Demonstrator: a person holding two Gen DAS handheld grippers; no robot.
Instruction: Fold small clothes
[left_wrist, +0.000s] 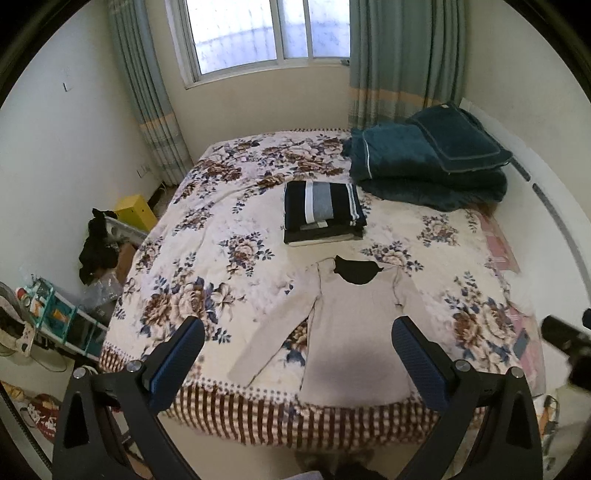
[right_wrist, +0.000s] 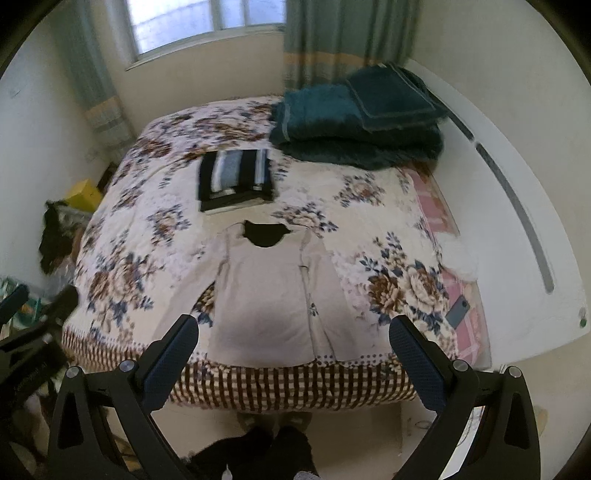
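A shirt (left_wrist: 354, 332) is being shown lying flat on the bed (left_wrist: 207, 236) near its front edge; folded clothes (left_wrist: 323, 212) are lying behind it; blankets (left_wrist: 428, 162) are piled behind, to the right.

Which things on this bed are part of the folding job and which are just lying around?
Job:
beige long-sleeved top, spread flat
stack of folded clothes
left claw, open
right claw, open

Lying about:
teal blanket
phone
yellow box
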